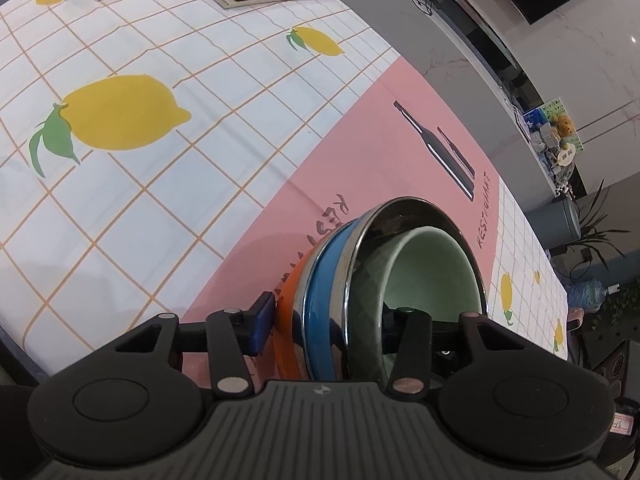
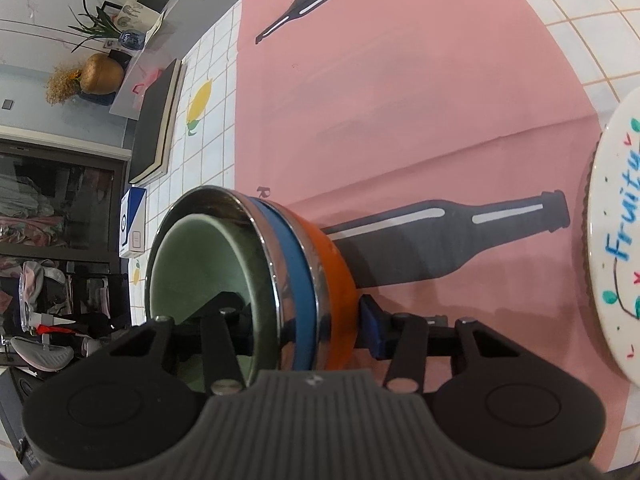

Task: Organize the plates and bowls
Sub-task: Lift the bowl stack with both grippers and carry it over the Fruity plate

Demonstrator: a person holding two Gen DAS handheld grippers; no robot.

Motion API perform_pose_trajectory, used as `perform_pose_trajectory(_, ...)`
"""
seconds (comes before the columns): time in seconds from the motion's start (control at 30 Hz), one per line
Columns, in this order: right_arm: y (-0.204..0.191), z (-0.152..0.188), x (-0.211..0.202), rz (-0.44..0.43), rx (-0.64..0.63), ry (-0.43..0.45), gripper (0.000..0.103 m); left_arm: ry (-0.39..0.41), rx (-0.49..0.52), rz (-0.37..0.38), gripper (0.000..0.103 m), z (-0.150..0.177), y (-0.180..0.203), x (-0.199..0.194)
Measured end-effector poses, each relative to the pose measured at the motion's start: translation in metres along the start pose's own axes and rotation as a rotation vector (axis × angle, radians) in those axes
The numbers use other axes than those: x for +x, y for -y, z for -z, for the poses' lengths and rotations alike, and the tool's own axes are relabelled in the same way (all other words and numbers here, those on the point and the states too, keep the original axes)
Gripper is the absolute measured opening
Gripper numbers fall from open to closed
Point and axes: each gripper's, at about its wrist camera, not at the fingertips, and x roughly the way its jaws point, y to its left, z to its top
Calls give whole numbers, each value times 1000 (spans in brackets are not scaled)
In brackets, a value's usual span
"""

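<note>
- Bowls [image 1: 400, 280] already nested: green one innermost, then steel, blue, orange.
- Stack over the pink mat [image 1: 360, 140], gripped from both sides.
- Left gripper [image 1: 332, 324] pinching the stack's wall, one finger inside, one outside.
- Right gripper [image 2: 298, 324] clamped likewise on the opposite wall.
- Plate [image 2: 616, 240] apart at the mat's right edge; probably left: setting the stack down beside or on it.
</note>
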Motion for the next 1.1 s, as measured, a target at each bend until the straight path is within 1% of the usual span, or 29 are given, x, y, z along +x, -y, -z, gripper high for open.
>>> perform_pose_trajectory(0.2,-2,2,-9,-13,-20,14,47,10,20,11,54,3,6,-9)
perform_pose_trajectory(0.43,2,6,-38,-34,-27,43,47,26,66,24,54,13,29,-25)
perform_pose_trajectory(0.6,11,10,-74,-42,-33,90,47,27,121,59,54,27,56,-34)
perform_pose_trajectory(0.87,42,16,-139,-64,-5,182,47,33,234,110,53,53,113,-40)
perform_pose_trajectory(1.03,65,18,-175,-50,10,235,47,10,287,156,54,70,144,-30)
perform_pose_trajectory(1.1,76,18,-188,-39,14,253,47,-4,291,176,54,77,153,-23)
